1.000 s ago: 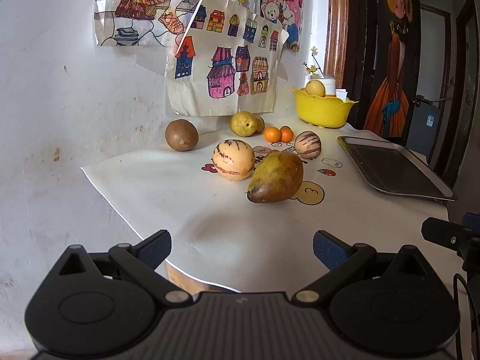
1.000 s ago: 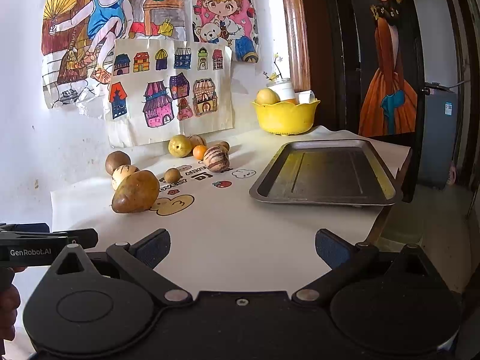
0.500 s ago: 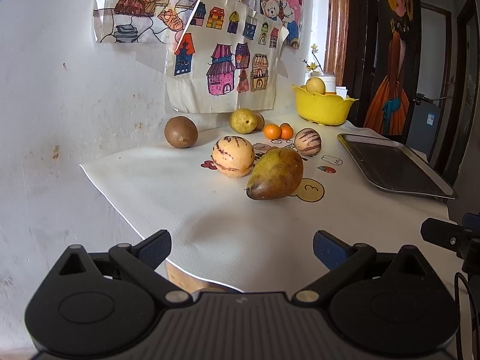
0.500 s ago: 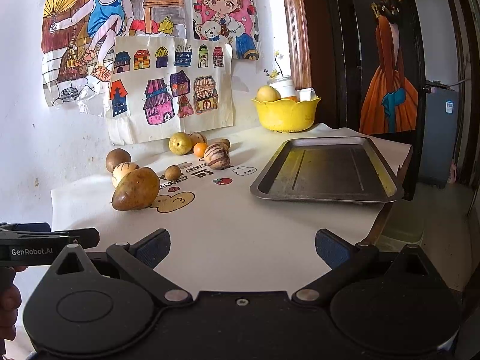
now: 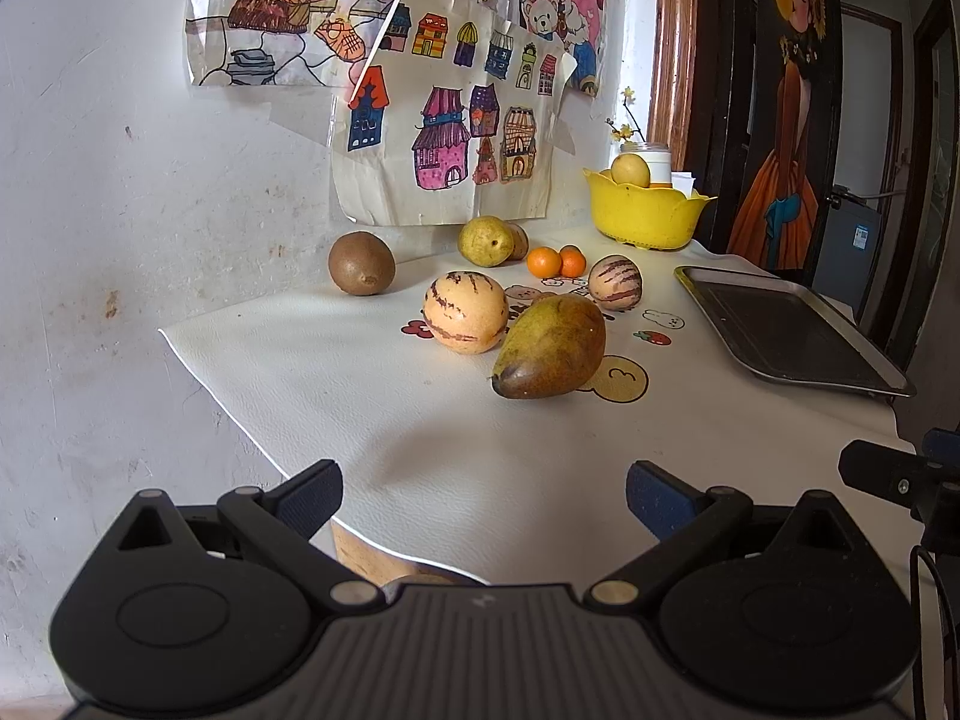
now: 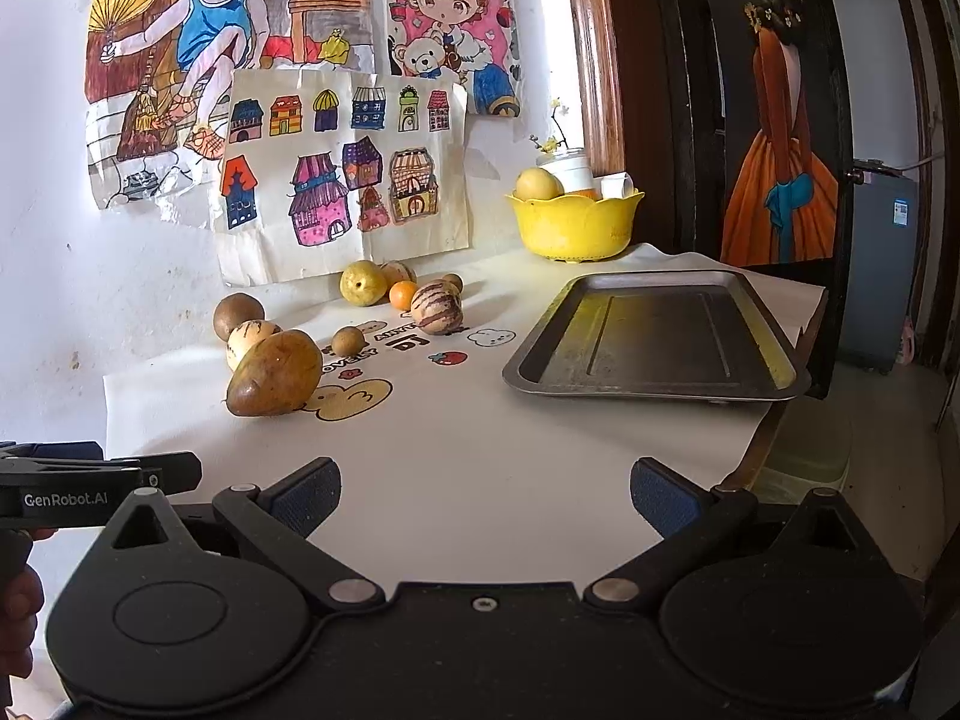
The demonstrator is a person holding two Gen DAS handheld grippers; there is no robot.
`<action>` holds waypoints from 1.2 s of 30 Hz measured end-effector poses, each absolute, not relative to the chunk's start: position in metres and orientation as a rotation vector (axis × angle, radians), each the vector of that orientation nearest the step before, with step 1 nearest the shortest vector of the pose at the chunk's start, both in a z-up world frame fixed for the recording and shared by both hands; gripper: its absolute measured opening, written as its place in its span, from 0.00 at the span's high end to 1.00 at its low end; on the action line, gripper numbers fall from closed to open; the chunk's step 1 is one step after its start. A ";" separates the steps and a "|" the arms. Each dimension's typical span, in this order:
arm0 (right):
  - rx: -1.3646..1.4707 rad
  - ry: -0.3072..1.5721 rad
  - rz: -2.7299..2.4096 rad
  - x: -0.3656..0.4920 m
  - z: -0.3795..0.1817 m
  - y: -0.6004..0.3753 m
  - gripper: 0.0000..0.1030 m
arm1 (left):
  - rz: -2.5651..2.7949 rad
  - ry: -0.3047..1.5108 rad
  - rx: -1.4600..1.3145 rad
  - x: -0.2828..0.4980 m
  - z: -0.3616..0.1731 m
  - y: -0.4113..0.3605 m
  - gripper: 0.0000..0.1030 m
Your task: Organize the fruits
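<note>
Both spread hand-held grippers (image 5: 483, 489) (image 6: 485, 489) edged closer; only the right view shows the small brown fruit (image 6: 347, 341).

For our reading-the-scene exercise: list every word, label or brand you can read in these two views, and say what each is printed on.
"GenRobot.AI": on the left claw, seen in the right wrist view.
"LOVELY": partly readable on the white table mat, beside the small brown fruit.
Poster heading: cut off, reads roughly "MORNIN".
Other mat lettering: too distorted to read.

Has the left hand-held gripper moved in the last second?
Yes, slightly forward: in its own view the mango and metal tray sit a little lower and nearer, while the left hand-held gripper stays open.
</note>
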State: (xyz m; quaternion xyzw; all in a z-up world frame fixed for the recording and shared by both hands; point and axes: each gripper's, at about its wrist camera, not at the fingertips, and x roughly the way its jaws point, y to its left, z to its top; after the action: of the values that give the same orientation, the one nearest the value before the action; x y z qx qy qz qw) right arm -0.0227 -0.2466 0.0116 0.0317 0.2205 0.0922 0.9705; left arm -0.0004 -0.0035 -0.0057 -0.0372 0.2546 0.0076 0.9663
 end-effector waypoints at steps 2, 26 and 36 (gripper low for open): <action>0.064 0.446 0.186 -0.023 0.011 -0.247 0.00 | 0.015 0.516 -0.076 0.000 -0.005 -0.003 0.00; 0.055 0.457 0.189 -0.021 0.009 -0.244 0.00 | 0.023 0.516 -0.088 0.001 -0.005 0.003 0.00; 0.061 0.507 0.250 -0.006 0.010 -0.244 0.00 | 0.014 0.520 -0.105 0.017 0.006 0.020 0.00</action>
State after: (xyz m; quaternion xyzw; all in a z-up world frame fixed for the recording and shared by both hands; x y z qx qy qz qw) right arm -0.0065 -0.2441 0.0105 0.0301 0.2499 0.1231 0.9599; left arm 0.0173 0.0201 0.0062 -0.0519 0.2569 0.0069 0.9650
